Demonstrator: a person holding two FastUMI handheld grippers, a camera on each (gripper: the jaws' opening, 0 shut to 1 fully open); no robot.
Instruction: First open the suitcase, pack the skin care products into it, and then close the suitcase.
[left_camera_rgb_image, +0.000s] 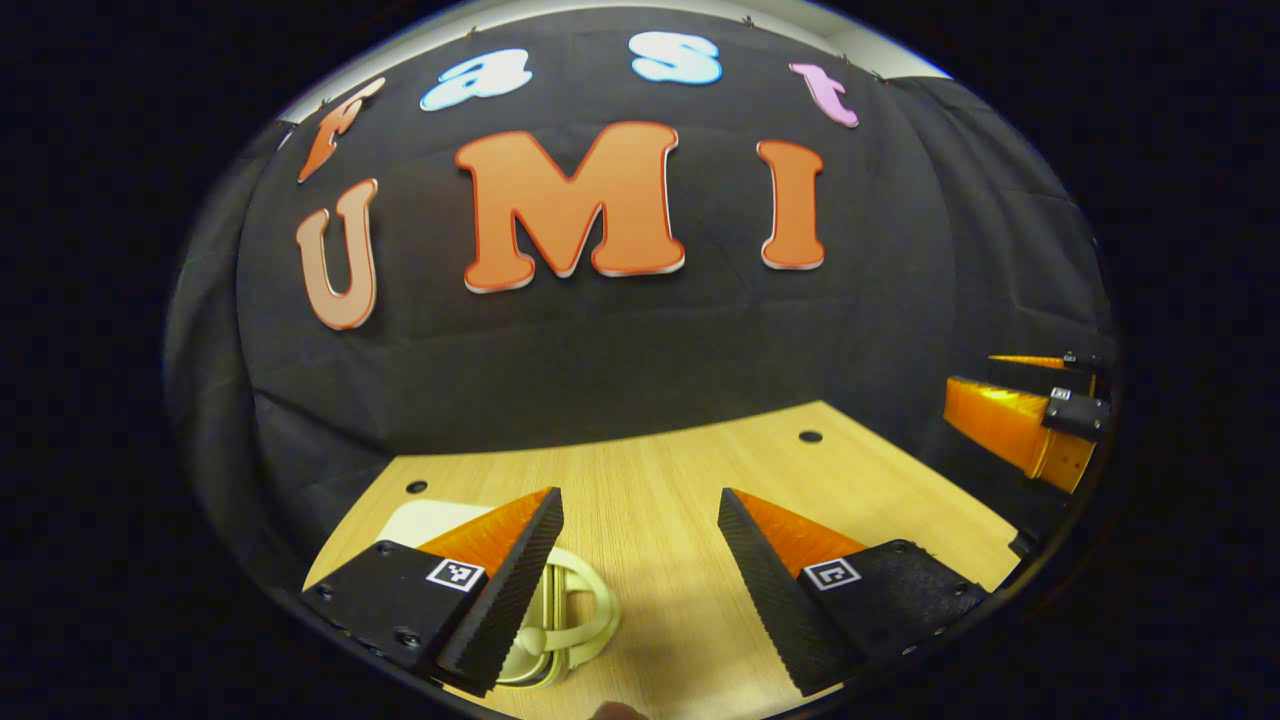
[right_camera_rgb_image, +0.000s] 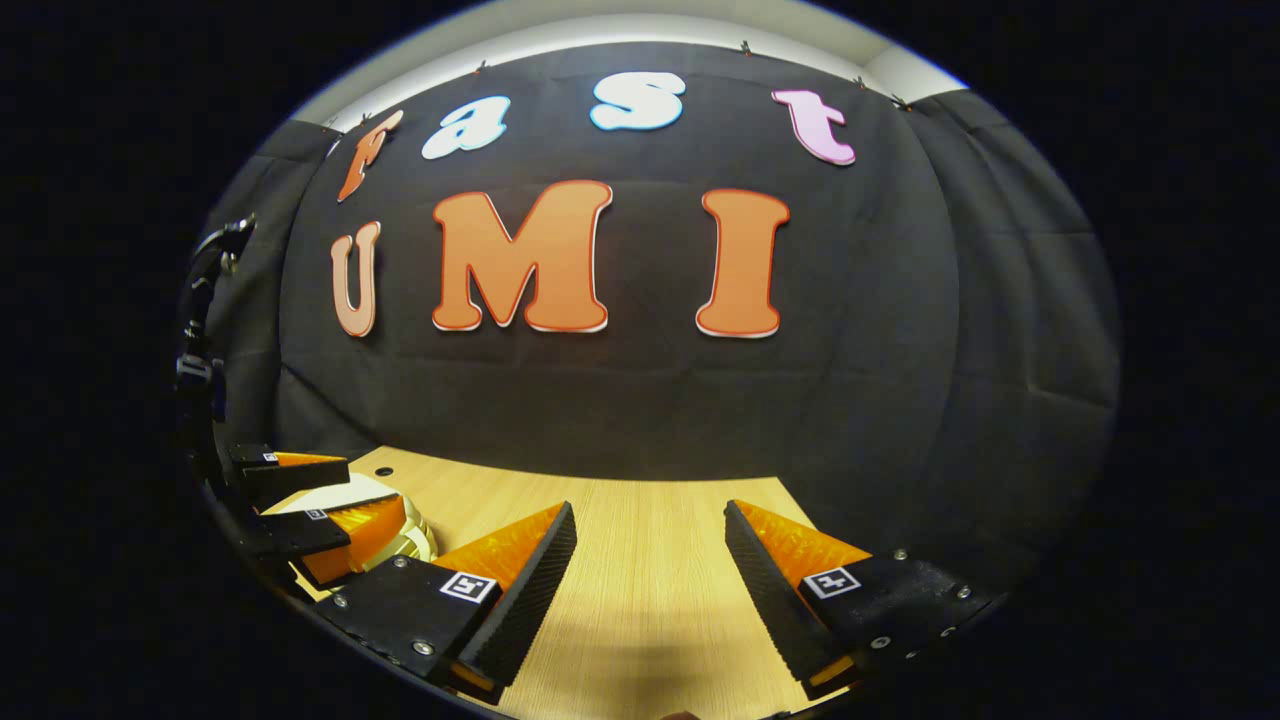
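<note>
Where left gripper (left_camera_rgb_image: 640, 500) looks: suitcase (left_camera_rgb_image: 560, 610) handle.

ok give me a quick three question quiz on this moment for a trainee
1. True or false: the left gripper is shut on the suitcase handle.
2. Multiple choice: in the left gripper view, the pale suitcase lies (A) under that gripper's left finger, (B) under its right finger, (C) against the booth wall.
3. Fill in: both grippers hang over a light ____ table.

Key
1. False: its jaws stand wide apart, nothing between them.
2. A.
3. Wooden. The right gripper is open too, with bare tabletop between its fingers.
</note>
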